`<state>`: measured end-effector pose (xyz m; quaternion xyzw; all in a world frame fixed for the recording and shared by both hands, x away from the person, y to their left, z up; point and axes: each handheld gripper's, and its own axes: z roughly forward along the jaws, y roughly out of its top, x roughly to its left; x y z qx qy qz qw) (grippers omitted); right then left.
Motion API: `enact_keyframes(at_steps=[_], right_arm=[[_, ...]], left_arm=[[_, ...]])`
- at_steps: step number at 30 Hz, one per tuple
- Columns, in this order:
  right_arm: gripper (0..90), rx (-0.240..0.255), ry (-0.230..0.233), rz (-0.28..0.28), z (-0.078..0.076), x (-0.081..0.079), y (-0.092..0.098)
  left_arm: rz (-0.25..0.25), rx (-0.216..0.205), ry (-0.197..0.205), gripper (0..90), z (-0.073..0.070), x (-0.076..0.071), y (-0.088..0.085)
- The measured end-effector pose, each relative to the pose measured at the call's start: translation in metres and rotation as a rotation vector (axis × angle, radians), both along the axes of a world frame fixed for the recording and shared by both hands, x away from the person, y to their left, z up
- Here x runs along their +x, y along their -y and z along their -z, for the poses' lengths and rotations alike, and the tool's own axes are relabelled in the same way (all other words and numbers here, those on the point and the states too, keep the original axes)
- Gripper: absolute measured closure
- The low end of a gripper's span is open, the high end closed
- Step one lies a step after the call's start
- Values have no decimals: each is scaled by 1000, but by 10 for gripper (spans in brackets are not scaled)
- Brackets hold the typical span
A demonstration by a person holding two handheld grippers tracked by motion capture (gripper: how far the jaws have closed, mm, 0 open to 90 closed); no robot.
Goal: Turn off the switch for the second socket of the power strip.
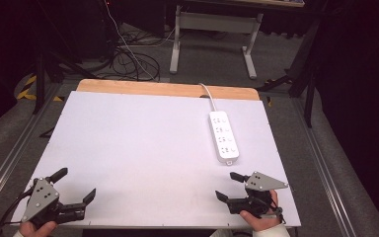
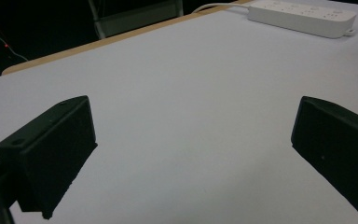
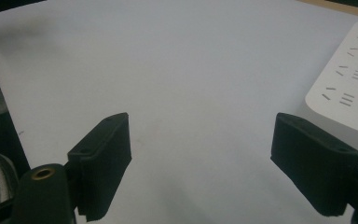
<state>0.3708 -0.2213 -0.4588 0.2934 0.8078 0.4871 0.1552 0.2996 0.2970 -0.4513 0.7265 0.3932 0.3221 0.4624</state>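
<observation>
A white power strip (image 1: 223, 136) lies on the white table (image 1: 143, 143) at the right, its cable running off the far edge. My right gripper (image 1: 229, 186) rests near the front right corner, just in front of the strip's near end, jaws wide apart with nothing between them. In the right gripper view the power strip (image 3: 349, 84) sits at the right, just beyond the right-hand jaw. My left gripper (image 1: 75, 184) sits at the front left corner, open and empty. The left gripper view has the power strip (image 2: 303, 16) far off at the top right.
A wooden strip (image 1: 168, 89) borders the table's far edge. Beyond it stand a white desk frame (image 1: 212, 34) and loose cables (image 1: 128, 59) on the floor. Metal rails (image 1: 325, 173) run along both sides of the table.
</observation>
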Motion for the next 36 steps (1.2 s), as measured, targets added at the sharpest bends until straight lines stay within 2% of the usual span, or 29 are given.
enact_keyframes(at_steps=[6, 7, 8, 11, 15, 19, 22, 24, 30, 33, 36], right_arm=[[202, -9, 1, -3, 0, 1, -1], [203, -10, 4, -1, 0, 1, -1], [204, -14, 7, 1, 0, 1, -1], [204, -19, 7, -4, 0, 1, -1], [204, -23, 9, -7, -1, 0, -3], [205, -24, 13, -4, -2, 0, -3], [227, -27, 20, -3, -3, -1, -2], [276, -42, 12, -19, -6, 0, -3], [305, -53, 12, -23, -13, 2, -3], [324, -60, 13, -18, -17, 4, -3], [347, -69, -6, -30, -22, 8, -5]], left_arm=[[-14, -5, 9, 5, 0, -1, 1], [-17, -2, 11, 5, 0, -1, 1], [-34, 20, 26, 5, 0, -1, 2], [-29, 25, 25, 5, 0, -1, 3], [-18, -2, 22, 5, -1, -2, 2], [-13, -11, 27, 5, -2, -3, 1], [-18, -12, 30, 5, -2, -3, 2], [-21, 2, 31, 5, -2, -3, 2], [-25, -3, 33, 5, -2, -3, 2], [-24, 9, 31, 5, -2, -3, 2], [-26, 15, 28, 6, -2, -2, 2]])
